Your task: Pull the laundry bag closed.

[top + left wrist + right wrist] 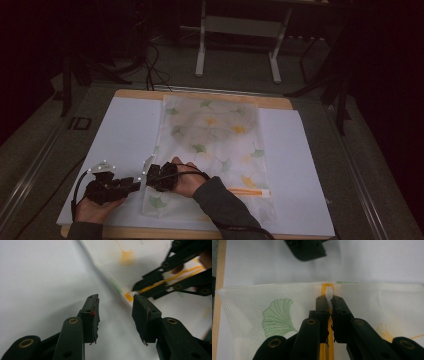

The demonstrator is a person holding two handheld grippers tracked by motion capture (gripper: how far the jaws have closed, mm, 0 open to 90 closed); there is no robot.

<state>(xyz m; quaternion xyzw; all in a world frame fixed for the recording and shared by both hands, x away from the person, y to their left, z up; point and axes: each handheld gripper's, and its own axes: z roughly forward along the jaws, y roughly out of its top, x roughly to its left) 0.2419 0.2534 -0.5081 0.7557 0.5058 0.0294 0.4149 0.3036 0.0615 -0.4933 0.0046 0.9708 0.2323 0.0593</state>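
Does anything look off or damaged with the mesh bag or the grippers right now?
Only wear: the left gripper's pads look frayed and ragged. The mesh bag lies flat, and the right gripper pinches its white zipper pull.

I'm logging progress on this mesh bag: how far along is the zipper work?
Done: the mesh bag lies flat on the white sheet. The right gripper has clamped the white zipper pull at the end of the orange zipper, by the bag's edge. In hand: that grip, while the left gripper hovers open beside the bag's edge. Left: likely bracing the bag and running the pull along the zipper.
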